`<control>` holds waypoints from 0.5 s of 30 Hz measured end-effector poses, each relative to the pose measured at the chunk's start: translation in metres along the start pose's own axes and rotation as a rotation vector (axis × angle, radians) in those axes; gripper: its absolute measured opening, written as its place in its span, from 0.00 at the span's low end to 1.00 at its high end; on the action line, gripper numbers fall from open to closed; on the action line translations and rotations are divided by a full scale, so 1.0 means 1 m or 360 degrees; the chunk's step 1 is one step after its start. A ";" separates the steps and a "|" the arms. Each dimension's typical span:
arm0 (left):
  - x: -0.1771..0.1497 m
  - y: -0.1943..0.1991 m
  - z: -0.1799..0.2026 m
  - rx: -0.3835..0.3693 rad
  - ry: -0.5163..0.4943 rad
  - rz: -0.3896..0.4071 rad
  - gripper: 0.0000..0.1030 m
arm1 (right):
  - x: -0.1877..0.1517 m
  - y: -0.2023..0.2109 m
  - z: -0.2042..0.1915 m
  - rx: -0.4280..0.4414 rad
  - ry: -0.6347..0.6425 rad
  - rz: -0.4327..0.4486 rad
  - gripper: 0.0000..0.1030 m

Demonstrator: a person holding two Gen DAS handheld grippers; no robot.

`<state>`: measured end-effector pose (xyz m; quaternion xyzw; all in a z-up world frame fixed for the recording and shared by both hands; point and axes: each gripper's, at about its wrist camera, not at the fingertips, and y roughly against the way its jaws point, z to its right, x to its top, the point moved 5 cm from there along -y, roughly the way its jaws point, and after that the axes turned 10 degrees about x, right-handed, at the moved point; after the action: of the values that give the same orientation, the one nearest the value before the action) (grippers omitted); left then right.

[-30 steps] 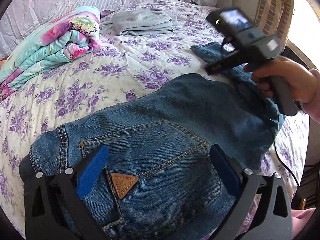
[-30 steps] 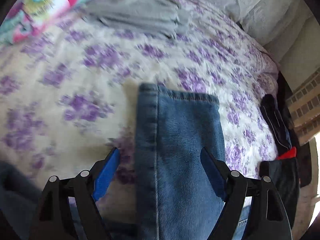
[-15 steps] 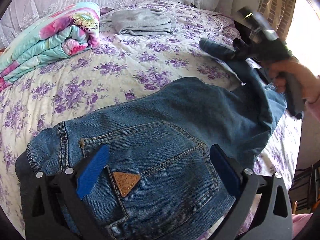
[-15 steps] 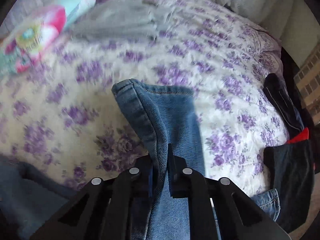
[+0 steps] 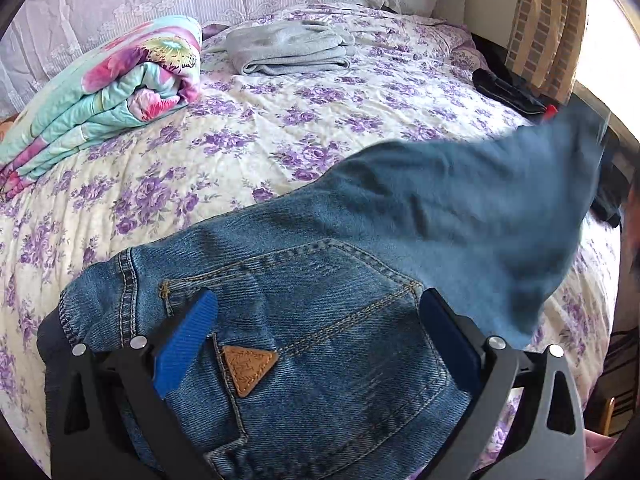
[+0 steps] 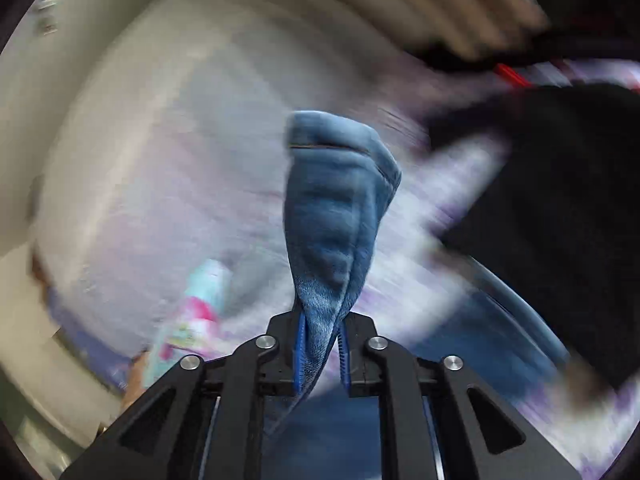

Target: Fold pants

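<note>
Blue denim jeans [image 5: 320, 300] lie on the flowered bed, seat side up, with a back pocket and a brown triangular patch [image 5: 248, 366]. My left gripper [image 5: 316, 340] is open, its blue pads on either side of the pocket area, low over the waist end. The jeans' legs [image 5: 500, 200] are lifted at the right, blurred. In the right wrist view my right gripper [image 6: 320, 344] is shut on the jeans' leg end [image 6: 336, 200], which sticks up between the pads with its hem on top. That view is heavily motion blurred.
The bed [image 5: 280, 128] has a purple flower cover. A folded floral quilt [image 5: 108, 92] lies at the back left. Folded grey clothes [image 5: 288, 46] lie at the back middle. Dark clothes [image 5: 508, 90] sit at the bed's right edge near a brick wall.
My right gripper closed on the jeans' leg end, lifted it off the bed and swung it up and right. The left gripper stayed open over the waist.
</note>
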<state>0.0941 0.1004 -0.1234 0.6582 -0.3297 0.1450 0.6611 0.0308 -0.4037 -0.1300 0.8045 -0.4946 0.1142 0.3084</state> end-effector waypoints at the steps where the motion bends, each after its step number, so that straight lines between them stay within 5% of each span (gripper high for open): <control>1: 0.000 0.000 0.001 0.0006 -0.0008 0.0003 0.96 | -0.013 -0.002 0.022 -0.0085 -0.0082 -0.0054 0.18; 3: 0.000 -0.001 0.001 0.0014 -0.0012 0.0007 0.96 | -0.027 0.009 0.032 -0.0056 -0.0079 -0.0022 0.15; 4: 0.000 -0.001 0.002 0.0016 -0.0016 0.0010 0.96 | -0.028 0.018 0.025 -0.0094 -0.0030 0.0006 0.24; 5: 0.000 -0.001 0.002 0.0017 -0.0016 0.0014 0.96 | -0.026 0.029 0.014 -0.0143 0.0021 0.0061 0.44; 6: 0.000 -0.001 0.002 0.0017 -0.0016 0.0016 0.96 | -0.024 0.038 0.002 -0.0153 0.0073 0.0118 0.50; 9: 0.000 -0.002 0.002 0.0026 -0.0031 0.0019 0.96 | -0.016 0.046 -0.043 -0.0152 0.0323 0.0180 0.51; 12: -0.001 -0.002 0.003 0.0035 -0.0043 0.0024 0.96 | -0.013 0.023 -0.079 -0.0074 0.0555 0.0092 0.51; 15: -0.002 -0.001 0.003 0.0032 -0.0045 0.0033 0.96 | -0.014 -0.010 -0.075 -0.0217 0.0710 -0.0022 0.49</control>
<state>0.0930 0.0979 -0.1256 0.6634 -0.3443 0.1458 0.6482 0.0413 -0.3449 -0.0820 0.7399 -0.4154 0.2534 0.4645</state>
